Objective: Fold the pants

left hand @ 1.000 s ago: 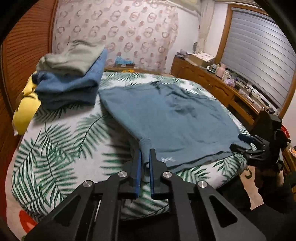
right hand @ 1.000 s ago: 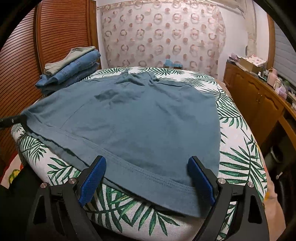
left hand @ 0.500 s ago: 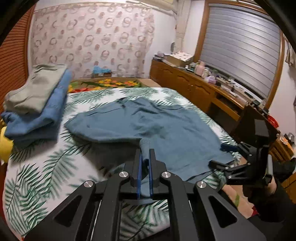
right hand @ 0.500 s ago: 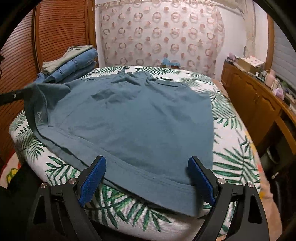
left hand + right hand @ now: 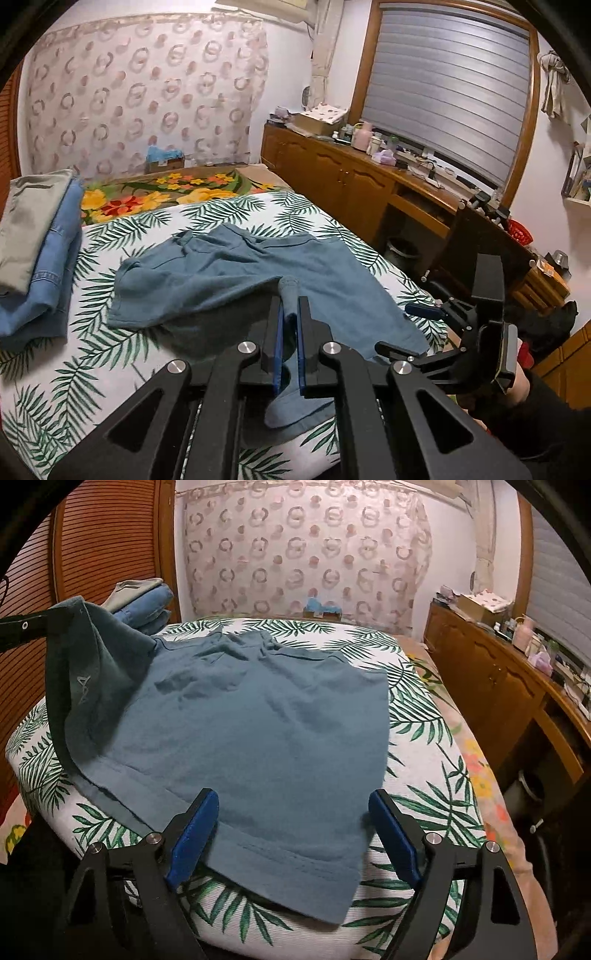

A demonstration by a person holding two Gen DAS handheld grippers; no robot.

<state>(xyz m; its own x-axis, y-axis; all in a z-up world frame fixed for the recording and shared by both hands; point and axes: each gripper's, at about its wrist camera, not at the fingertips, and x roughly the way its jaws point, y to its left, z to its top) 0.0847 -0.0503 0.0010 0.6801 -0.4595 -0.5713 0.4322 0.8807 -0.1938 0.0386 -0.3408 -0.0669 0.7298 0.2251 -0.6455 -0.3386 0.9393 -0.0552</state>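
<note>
Teal cotton pants [image 5: 258, 716] lie spread on the leaf-print bed [image 5: 424, 775], one hem corner lifted and pinched tight in the left gripper [image 5: 290, 332], while the right gripper [image 5: 295, 830], angled down over the near hem, is closing without gripping it.

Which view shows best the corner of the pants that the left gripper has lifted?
The right wrist view: the lifted corner hangs in full there, small logo showing. The left wrist view shows only a strip of the pants pinched in the left gripper.
</note>
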